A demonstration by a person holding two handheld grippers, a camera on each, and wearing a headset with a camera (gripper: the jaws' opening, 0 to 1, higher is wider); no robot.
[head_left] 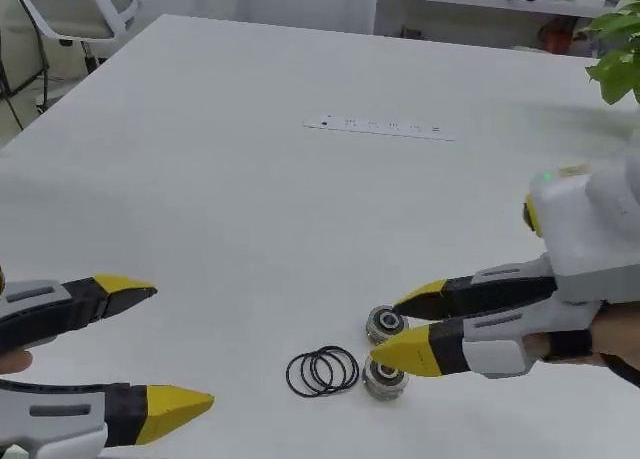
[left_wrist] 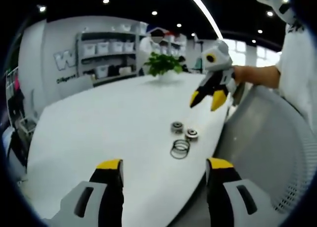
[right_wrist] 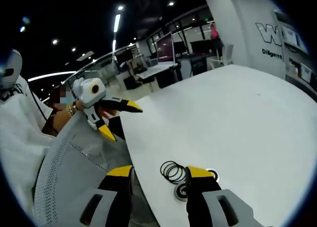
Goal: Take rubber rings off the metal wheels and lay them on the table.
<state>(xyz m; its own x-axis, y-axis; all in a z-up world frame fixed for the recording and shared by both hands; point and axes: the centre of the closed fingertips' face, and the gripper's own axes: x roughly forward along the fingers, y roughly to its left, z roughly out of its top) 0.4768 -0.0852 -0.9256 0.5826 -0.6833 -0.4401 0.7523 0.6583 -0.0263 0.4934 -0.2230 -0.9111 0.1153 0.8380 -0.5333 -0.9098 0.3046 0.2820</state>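
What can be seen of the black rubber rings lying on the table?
The rubber rings are several thin black loops, plain and round. They lie flat and overlap in a loose cluster on the white table. They are off the wheels, close beside the nearer metal wheel, but I cannot tell whether they touch it. Their exact number is hard to count because they overlap. Nothing rests on them.

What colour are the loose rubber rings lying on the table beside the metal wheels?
The rubber rings are black, seen best in the head view.
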